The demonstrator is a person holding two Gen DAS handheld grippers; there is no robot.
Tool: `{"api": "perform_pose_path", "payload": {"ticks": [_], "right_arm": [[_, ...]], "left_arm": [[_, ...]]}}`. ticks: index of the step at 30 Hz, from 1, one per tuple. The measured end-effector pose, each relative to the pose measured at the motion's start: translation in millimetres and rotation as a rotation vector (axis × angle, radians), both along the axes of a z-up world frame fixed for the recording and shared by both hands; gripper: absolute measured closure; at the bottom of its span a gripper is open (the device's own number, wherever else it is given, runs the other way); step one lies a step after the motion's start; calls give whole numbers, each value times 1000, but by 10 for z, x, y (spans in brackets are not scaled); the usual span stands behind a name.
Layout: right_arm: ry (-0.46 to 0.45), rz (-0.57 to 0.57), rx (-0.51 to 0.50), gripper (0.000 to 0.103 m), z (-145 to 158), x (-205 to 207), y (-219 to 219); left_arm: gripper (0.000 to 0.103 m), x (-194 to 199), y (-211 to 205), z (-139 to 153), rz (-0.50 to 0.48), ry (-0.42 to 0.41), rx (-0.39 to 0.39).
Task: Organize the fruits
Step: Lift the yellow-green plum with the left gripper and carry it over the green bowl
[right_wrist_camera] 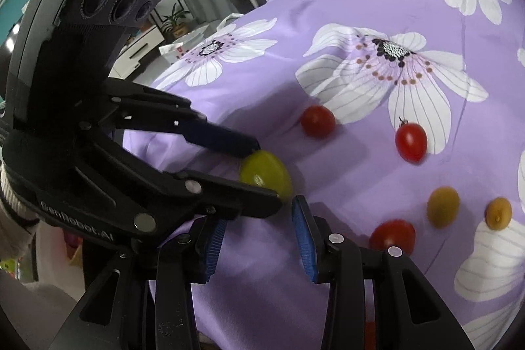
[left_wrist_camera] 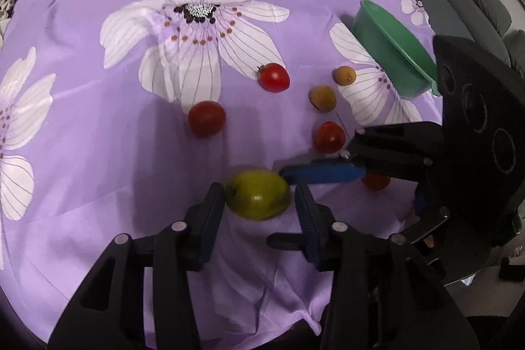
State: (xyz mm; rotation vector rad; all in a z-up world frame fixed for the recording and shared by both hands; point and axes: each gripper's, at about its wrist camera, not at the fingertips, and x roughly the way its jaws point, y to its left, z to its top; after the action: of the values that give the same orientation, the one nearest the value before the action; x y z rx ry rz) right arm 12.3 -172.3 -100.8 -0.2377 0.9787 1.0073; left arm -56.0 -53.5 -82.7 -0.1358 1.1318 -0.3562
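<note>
Left gripper [left_wrist_camera: 257, 202]: jaws part-way open, set either side of the green fruit [left_wrist_camera: 257, 199]. The left pad sits at the fruit's skin and the right pad is just beside it; whether either presses cannot be told, so this reads as bracketing, not a firm grip.

Right gripper [right_wrist_camera: 259, 238]: jaws part-way open with only cloth between them. In the left wrist view one of its blue fingers [left_wrist_camera: 323, 173] reaches in from the right, its tip at the fruit's far right shoulder.

The green fruit lies on the purple flowered cloth [left_wrist_camera: 98, 136] over the worktop, near edge, centre. Judged small, light, smooth and glossy, so likely slippery; firm skin but bruisable under hard squeeze. Best hold: across the short waist, pads square on the widest part, gentle closure. On soft cloth it may roll if nudged.

Its shape is oval. The long axis runs left to right in the left wrist view, lying flat, with the dark stem dimple at the left end.

Farther out: four red cherry tomatoes, the closest [left_wrist_camera: 329, 136] to the right and beyond; two small yellow-brown fruits [left_wrist_camera: 323, 98] farther right. A green bowl [left_wrist_camera: 393, 45], seen tilted, sits at the far right, well apart from the green fruit.
</note>
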Motion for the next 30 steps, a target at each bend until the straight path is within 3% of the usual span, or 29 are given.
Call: {"api": "perform_pose_path", "payload": {"ticks": [7,11,15,30], "right_arm": [[29,-10,-41,55,-72,123,119],[-1,-13,-69,66,-90,105,138],[-31,-25,-69,66,-77,63,88],[-134,-162,-12,66,237,-155,-540]], "left_arm": [[62,35,66,-15,18,15,-70],[63,16,92,-15,18,9,-107],[63,-1,26,-7,11,0,-113],[63,50,-553,254,-98,-83,-138]]}}
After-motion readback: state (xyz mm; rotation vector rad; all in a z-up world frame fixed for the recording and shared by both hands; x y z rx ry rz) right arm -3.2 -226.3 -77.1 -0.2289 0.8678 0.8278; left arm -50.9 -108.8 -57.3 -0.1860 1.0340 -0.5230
